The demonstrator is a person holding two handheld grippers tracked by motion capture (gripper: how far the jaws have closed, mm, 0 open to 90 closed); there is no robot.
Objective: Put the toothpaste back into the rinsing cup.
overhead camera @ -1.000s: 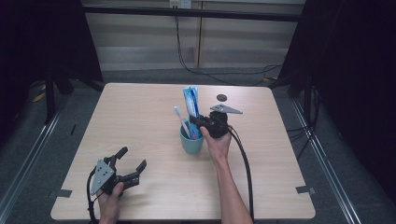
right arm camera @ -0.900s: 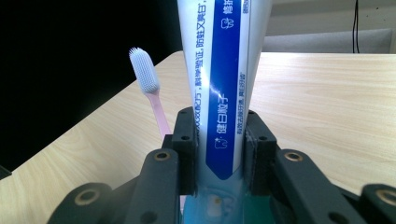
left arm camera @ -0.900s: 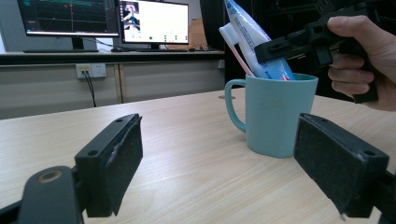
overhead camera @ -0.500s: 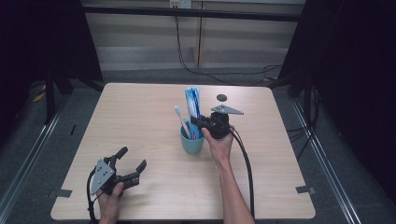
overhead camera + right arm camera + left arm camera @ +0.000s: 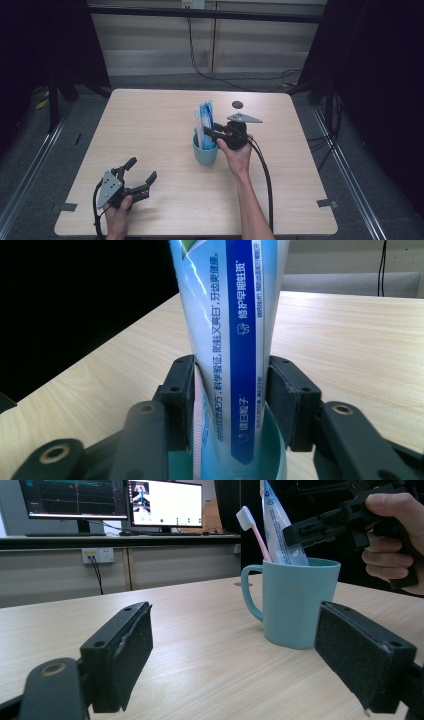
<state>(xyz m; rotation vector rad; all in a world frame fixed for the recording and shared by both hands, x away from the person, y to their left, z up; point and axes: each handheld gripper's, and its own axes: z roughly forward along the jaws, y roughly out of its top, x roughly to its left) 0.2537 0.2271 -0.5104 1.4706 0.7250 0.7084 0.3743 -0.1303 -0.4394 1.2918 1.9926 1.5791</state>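
right gripper (image 5: 210, 133): clamped on toothpaste tube (image 5: 230, 340) in teal mug (image 5: 205, 150), table (image 5: 150, 120) centre | left gripper (image 5: 140, 175): jaws apart, near front-left corner

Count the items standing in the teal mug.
2: a pink toothbrush leaning at the handle side of the mug, and a toothpaste tube clamped by the right gripper. Anything shorter inside would be hidden.

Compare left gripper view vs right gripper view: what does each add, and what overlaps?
Left gripper view: the pink toothbrush standing in the mug, the mug's handle, monitors behind, and the left gripper with jaws wide apart, holding nothing. Right gripper view: the print on the tube, and the right gripper with a jaw on each side of it. Both: toothpaste tube, teal mug, table.
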